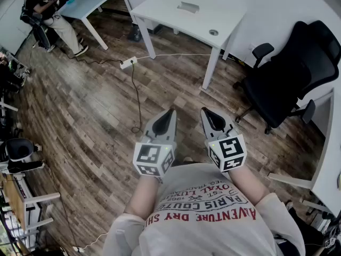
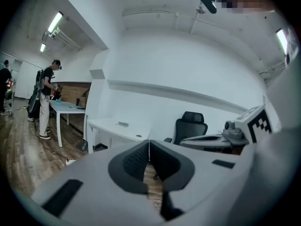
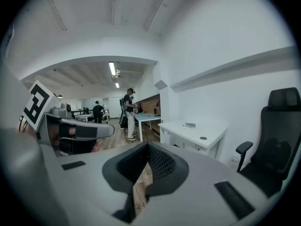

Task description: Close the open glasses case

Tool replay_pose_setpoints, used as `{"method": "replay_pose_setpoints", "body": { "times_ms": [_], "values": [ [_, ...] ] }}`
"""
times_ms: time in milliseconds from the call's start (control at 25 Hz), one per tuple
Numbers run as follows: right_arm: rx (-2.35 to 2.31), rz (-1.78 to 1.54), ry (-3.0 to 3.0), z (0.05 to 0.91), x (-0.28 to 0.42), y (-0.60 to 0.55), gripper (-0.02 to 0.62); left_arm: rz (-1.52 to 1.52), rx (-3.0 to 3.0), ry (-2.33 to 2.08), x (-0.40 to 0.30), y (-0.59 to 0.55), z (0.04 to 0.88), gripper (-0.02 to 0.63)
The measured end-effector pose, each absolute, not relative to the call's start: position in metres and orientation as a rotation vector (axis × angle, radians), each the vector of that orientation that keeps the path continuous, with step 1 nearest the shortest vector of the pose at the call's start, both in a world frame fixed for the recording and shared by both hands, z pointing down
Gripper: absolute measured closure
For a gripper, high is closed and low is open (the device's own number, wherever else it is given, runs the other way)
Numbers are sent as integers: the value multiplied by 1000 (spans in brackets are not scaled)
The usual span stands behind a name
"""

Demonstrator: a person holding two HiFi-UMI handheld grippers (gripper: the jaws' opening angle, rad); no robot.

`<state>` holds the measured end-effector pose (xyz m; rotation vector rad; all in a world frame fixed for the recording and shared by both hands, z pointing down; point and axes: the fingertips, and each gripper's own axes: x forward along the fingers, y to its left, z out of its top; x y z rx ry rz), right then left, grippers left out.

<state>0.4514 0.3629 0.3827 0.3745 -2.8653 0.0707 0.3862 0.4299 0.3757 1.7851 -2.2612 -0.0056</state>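
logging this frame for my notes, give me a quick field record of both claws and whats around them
left claw: shut, empty, held above wood floor
right claw: shut, empty, beside the left one, apart from it
white desk: ahead of both claws, untouched
grey item: lies on the desk, too small to identify
office chair: black, on the right
progress: nothing grasped

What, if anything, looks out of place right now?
Nothing is spilled or broken. A power strip and its cable lie loose across the floor. The left gripper and right gripper hang shut and empty, short of the desk.
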Motion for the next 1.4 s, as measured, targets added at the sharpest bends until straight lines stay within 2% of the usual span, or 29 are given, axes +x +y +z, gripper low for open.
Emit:
{"method": "replay_pose_setpoints", "body": {
  "times_ms": [800, 1080, 1400],
  "values": [
    [396, 227, -2814, 407, 418, 341, 583, 24, 1761, -2182, 347, 410, 397, 598],
    [451, 216, -2782, 409, 367, 324, 583, 9, 1759, -2143, 292, 397, 402, 598],
    [525, 201, -2755, 404, 279, 289, 583, -9, 1800, -2123, 195, 363, 390, 598]
  ]
}}
